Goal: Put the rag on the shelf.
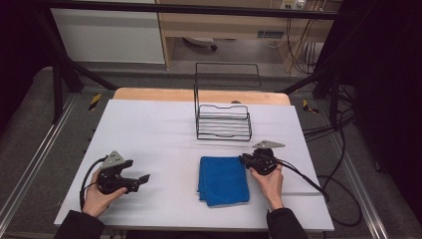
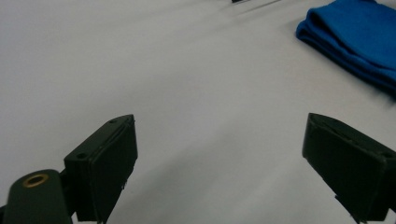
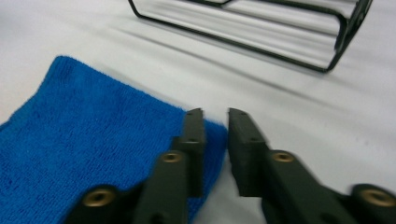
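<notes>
Blue towel [image 1: 223, 180] folded flat, table centre-front, black wire rack [image 1: 223, 122] upright behind it, apart.

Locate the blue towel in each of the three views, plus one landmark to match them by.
High view: blue towel, folded, lower centre, beside the right tool.
Left gripper view: top right corner, beyond the wide-open jaws.
Right gripper view: left and lower left, its corner at the jaws.
Shared landmark: black wire rack, behind the towel; also top of the right gripper view.

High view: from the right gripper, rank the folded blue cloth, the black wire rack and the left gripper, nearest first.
From the right gripper:
1. Folded blue cloth, right beside its jaws.
2. Black wire rack, behind it toward the table's far edge.
3. Left gripper, across the table on the left.
</notes>
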Available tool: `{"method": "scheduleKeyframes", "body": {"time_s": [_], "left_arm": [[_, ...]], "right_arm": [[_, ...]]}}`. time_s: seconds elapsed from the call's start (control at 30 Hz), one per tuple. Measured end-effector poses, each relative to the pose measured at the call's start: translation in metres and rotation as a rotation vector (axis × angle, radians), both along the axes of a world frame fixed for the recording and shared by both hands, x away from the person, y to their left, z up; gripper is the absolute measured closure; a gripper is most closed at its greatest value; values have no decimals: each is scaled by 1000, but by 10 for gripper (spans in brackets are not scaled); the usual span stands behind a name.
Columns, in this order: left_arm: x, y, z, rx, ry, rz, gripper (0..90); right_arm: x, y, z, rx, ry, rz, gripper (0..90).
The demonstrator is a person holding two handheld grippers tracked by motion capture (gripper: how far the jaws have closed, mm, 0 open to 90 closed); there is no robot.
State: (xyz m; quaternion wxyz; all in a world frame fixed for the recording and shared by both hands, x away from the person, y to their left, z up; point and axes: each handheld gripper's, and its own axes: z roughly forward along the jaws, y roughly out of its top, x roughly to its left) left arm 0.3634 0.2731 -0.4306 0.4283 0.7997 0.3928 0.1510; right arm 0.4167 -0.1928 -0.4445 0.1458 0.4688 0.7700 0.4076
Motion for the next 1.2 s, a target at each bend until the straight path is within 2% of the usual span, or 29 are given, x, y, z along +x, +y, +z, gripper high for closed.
{"method": "scheduleKeyframes", "body": {"time_s": [0.07,0.17,0.3,0.33,0.4,0.43,0.53,0.63,0.67,0.7,0.73,0.8,0.87,0.9,0.93,0.97,1.03,1.2], "left_arm": [[2,-5,4,-8,-3,0,94],[6,-13,10,-11,-5,-10,91],[11,-26,18,-3,-12,-22,88],[16,-38,24,-9,-18,-29,89],[17,-42,25,-7,-19,-33,95],[23,-55,27,3,-14,-37,99],[32,-75,29,14,-3,-43,112],[41,-94,28,6,18,-46,148],[41,-94,28,6,18,-46,169],[46,-107,27,-2,25,-53,189],[46,-107,27,-2,25,-53,202],[54,-127,23,23,51,-57,225],[56,-132,22,21,62,-58,259],[61,-144,19,4,88,-73,267],[61,-144,19,4,88,-73,286],[63,-152,17,13,91,-76,306],[67,-168,12,61,84,-77,337],[75,-180,5,71,117,-76,455]], "right_arm": [[0,-2,3,15,-18,25,680],[-4,-10,11,67,-52,45,535],[-8,-21,18,105,-80,45,352],[-8,-24,18,108,-82,47,304],[-9,-27,18,105,-90,48,243],[-9,-29,17,106,-86,55,203],[-10,-31,15,108,-77,68,141],[-12,-33,13,104,-69,81,110],[-12,-33,13,104,-69,81,110],[-14,-34,12,96,-60,85,95],[-15,-34,11,89,-54,88,88],[-16,-33,11,81,-45,91,78],[-17,-33,11,84,-42,95,79],[-17,-33,11,83,-44,102,77],[-18,-33,11,84,-41,101,76],[-18,-33,11,84,-42,103,76],[-19,-32,11,84,-40,98,74],[-18,-32,10,78,-41,103,79]]}}
